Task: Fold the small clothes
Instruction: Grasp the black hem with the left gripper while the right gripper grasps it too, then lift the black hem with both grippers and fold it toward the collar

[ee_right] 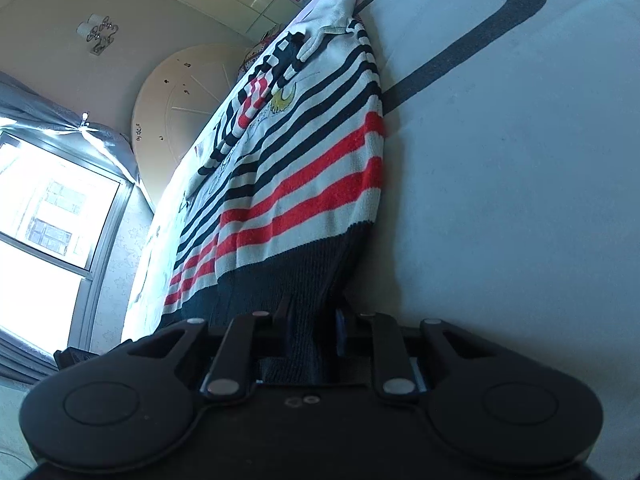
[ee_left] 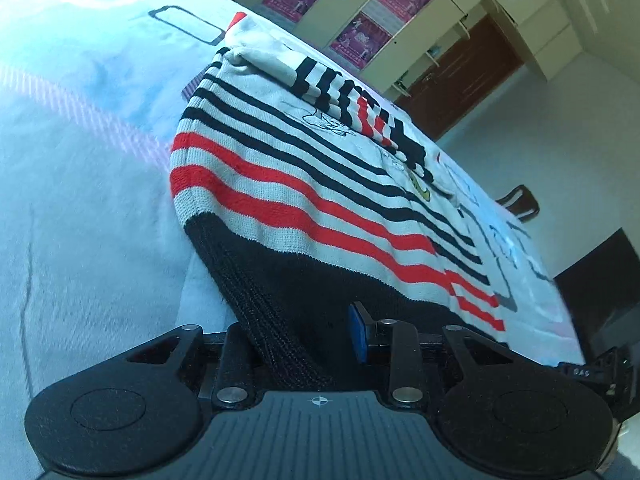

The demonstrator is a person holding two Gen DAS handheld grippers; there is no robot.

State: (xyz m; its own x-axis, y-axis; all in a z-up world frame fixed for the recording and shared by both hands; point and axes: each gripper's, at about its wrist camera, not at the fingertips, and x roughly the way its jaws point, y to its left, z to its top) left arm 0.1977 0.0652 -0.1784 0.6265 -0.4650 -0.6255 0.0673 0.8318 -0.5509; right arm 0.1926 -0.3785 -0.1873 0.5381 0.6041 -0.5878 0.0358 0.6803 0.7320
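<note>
Striped sweater (ee_left: 304, 184) lies flat on the bed sheet (ee_left: 80, 240). Left gripper (ee_left: 304, 344) and right gripper (ee_right: 310, 340) each pinch its black hem at a corner. Risk: thick knit slips w/ uneven pull, fold goes crooked. Bare sheet either side; far bed edge close.

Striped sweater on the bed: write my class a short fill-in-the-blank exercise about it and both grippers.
1. The sweater has black and ___ stripes.
2. Its bottom band is ___.
3. The left gripper and right gripper each pinch the sweater's ___.

Missing words: red; black; bottom band
</note>
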